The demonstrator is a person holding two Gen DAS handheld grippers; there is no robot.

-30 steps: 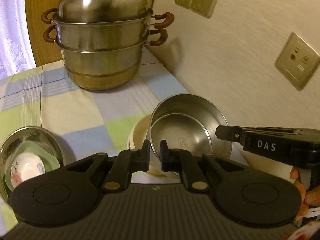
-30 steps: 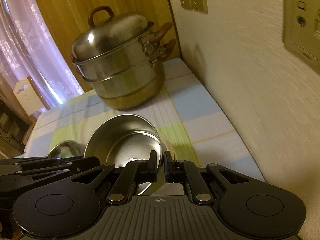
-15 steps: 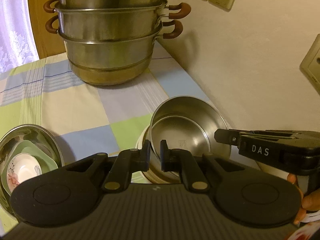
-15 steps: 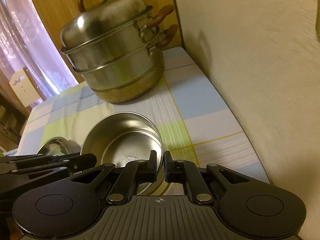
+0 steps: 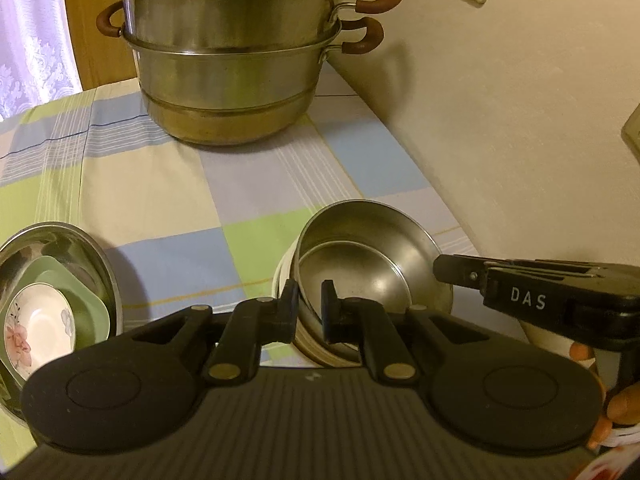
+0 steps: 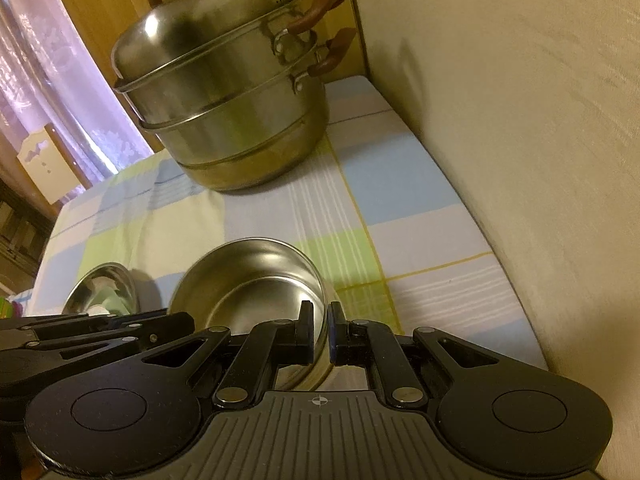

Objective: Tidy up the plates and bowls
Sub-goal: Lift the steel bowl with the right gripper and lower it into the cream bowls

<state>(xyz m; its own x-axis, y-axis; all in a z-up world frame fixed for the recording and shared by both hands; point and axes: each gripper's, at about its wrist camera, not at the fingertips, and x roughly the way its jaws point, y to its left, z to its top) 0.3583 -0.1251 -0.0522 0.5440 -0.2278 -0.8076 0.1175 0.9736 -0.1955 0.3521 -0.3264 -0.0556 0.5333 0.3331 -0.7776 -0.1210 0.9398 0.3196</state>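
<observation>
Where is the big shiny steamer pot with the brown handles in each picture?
Left wrist view: the steamer pot stands at top centre, far end of the checked tablecloth; its lid is cut off by the frame.
Right wrist view: the steamer pot is upper left of centre, lid and all.
Shared landmark: the steel bowl just past the fingertips.

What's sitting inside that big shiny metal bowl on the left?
Inside the metal bowl sits a green dish, and nested in that a white floral bowl. The gripper body covers their lower edge, so anything beneath stays hidden.
</observation>
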